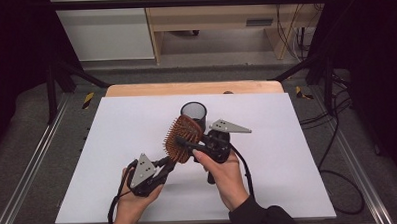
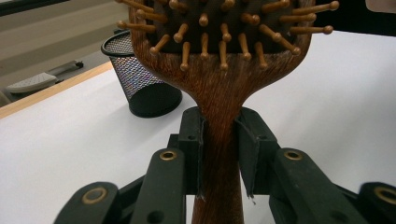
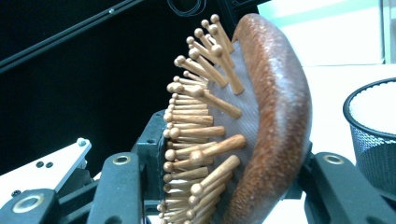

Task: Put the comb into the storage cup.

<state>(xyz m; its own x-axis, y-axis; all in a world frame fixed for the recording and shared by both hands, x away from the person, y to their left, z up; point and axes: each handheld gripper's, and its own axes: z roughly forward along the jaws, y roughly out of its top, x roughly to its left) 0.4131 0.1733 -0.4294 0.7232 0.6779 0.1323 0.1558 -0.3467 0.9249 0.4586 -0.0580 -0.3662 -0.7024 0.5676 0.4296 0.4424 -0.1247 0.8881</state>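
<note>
At centre frame both hands hold the brush [image 1: 183, 138] up. The left gripper [image 2: 219, 140], lower left, clamps its handle; the right gripper [image 3: 224, 186] brackets the head, beside the cup [image 1: 193, 112]; contact unclear.

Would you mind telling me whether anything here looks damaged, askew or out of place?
Nothing stands out. The hairbrush looks intact, held above the table, and the mesh cup stands upright behind it.

Hairbrush [image 1: 183, 138]: reddish-brown wood, tan round-tipped pins on a dark pad. Mesh cup [image 1: 193, 112]: black. Table [image 1: 287, 139]: white top, pale wood edge.
</note>
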